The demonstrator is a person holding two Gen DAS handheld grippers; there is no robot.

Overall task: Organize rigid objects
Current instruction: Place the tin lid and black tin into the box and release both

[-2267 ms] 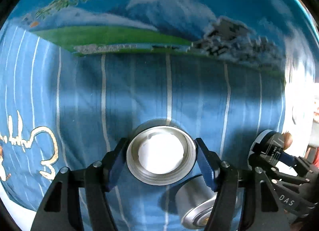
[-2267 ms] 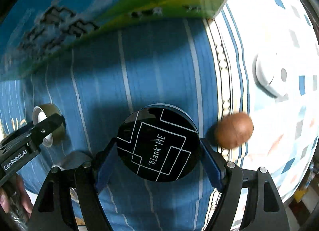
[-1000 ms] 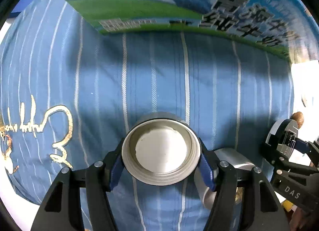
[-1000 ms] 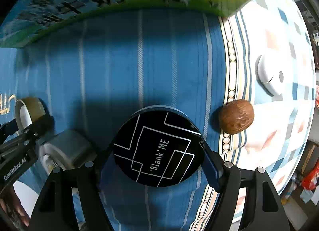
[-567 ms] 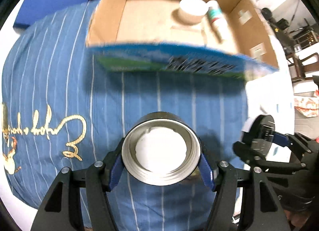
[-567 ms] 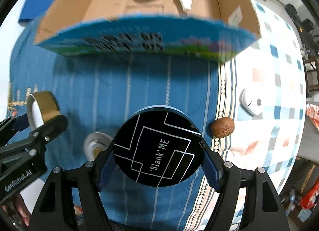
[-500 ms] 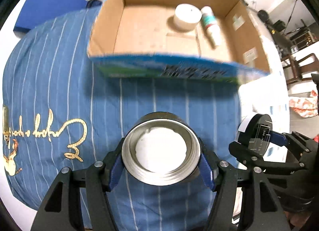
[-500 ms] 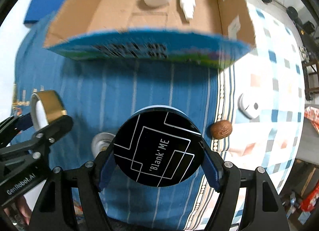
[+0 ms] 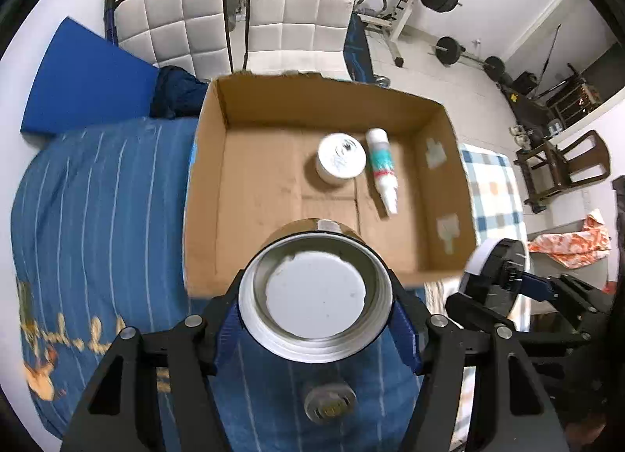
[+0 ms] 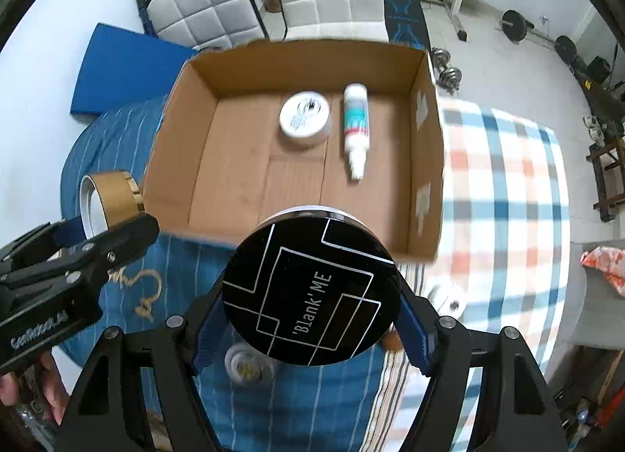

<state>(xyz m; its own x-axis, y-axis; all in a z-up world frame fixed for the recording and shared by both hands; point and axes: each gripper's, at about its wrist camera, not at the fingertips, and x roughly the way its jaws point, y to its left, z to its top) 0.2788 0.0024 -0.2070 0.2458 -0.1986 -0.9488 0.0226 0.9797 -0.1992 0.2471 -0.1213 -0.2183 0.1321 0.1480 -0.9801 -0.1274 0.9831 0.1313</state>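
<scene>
My left gripper (image 9: pixel 315 309) is shut on a gold-walled round lid with a white inside (image 9: pixel 315 292), held high in front of an open cardboard box (image 9: pixel 203 198). My right gripper (image 10: pixel 310 295) is shut on a round black compact marked 'Blank ME' (image 10: pixel 310 292), held above the box's near wall (image 10: pixel 425 217). In the box lie a white round jar (image 9: pixel 341 158) and a white bottle with a teal label (image 9: pixel 381 167). In the right wrist view the left gripper (image 10: pixel 78 241) holds the gold lid (image 10: pixel 107 198) at the left.
A small silver can (image 9: pixel 330 401) lies on the blue striped cloth (image 9: pixel 97 217) below the grippers. A white round object (image 10: pixel 449 299) and a brown nut (image 10: pixel 391 340) lie on the checked cloth (image 10: pixel 500 178). White chairs (image 9: pixel 297 6) and gym weights stand behind.
Both grippers have risen well above the cloth with their objects still held. The box's inside with the jar and bottle has come fully into view, and the silver can now lies far below.
</scene>
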